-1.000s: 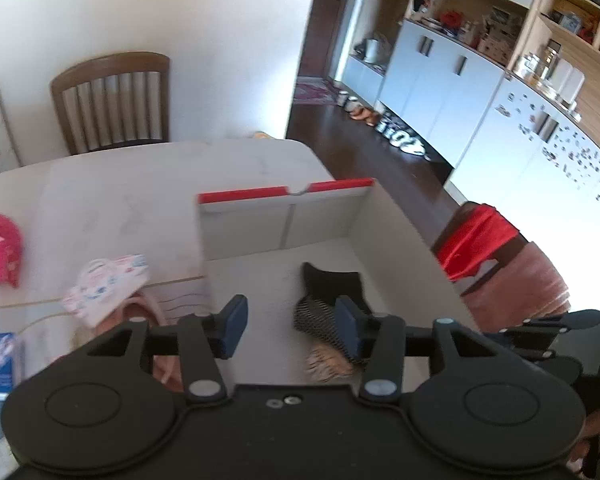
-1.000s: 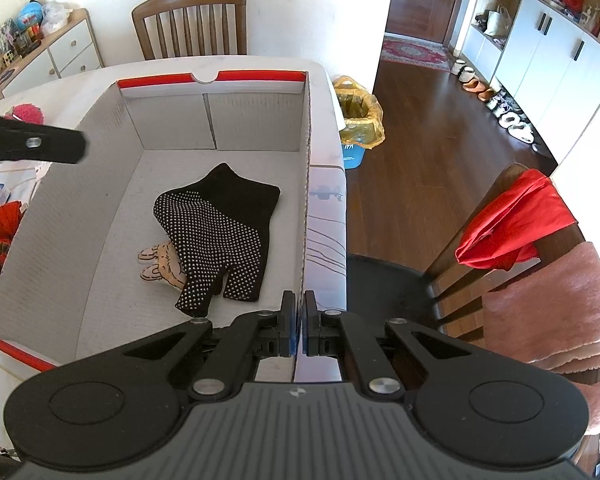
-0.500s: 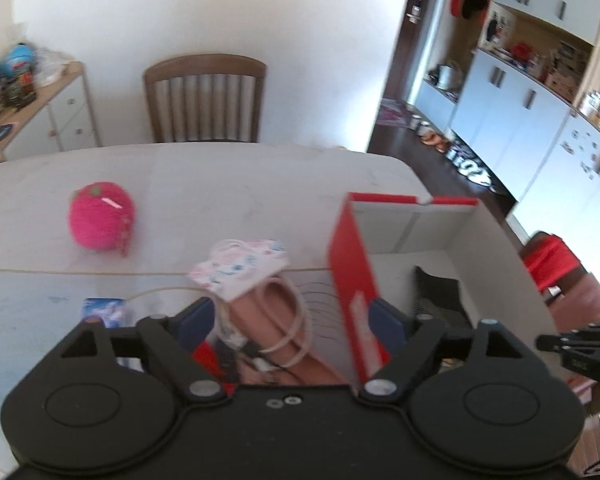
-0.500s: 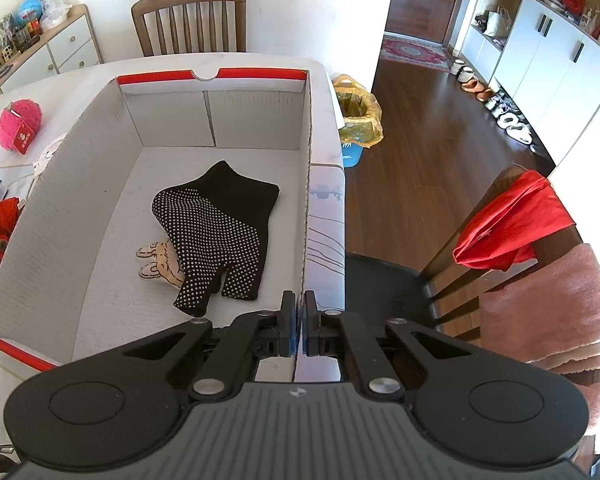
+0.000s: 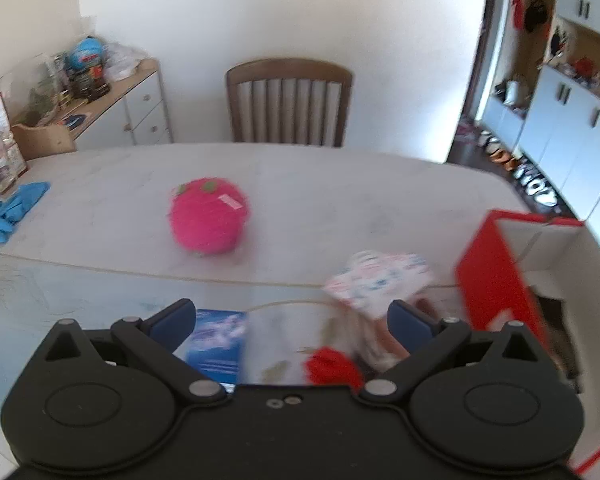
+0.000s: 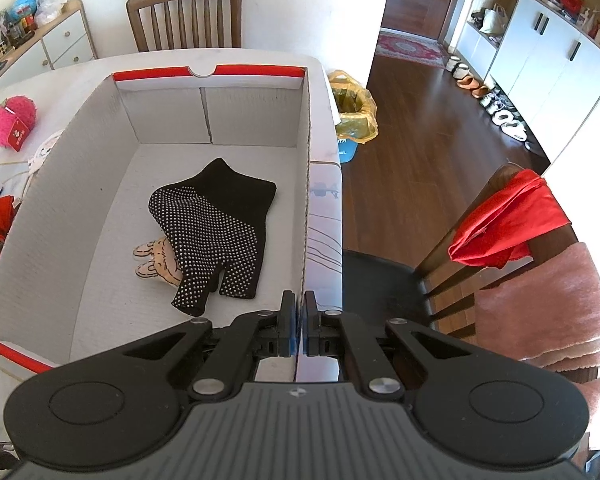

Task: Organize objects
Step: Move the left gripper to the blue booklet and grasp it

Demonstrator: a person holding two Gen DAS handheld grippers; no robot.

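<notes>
The left gripper [image 5: 292,320], its jaws just opened wide and empty, was positioned above the red item [image 5: 332,368] lying directly ahead, left of the box [image 5: 496,272]. The right gripper [image 6: 299,328] was shut on the box wall.

Straight ahead of the hand-held gripper, a brown wooden slat-back chair [image 5: 288,100] stands behind the white bench [image 5: 340,184]. Far left sits a white drawer cabinet [image 5: 140,112]; to the right, a red cloth [image 6: 508,220] drapes another chair.
</notes>
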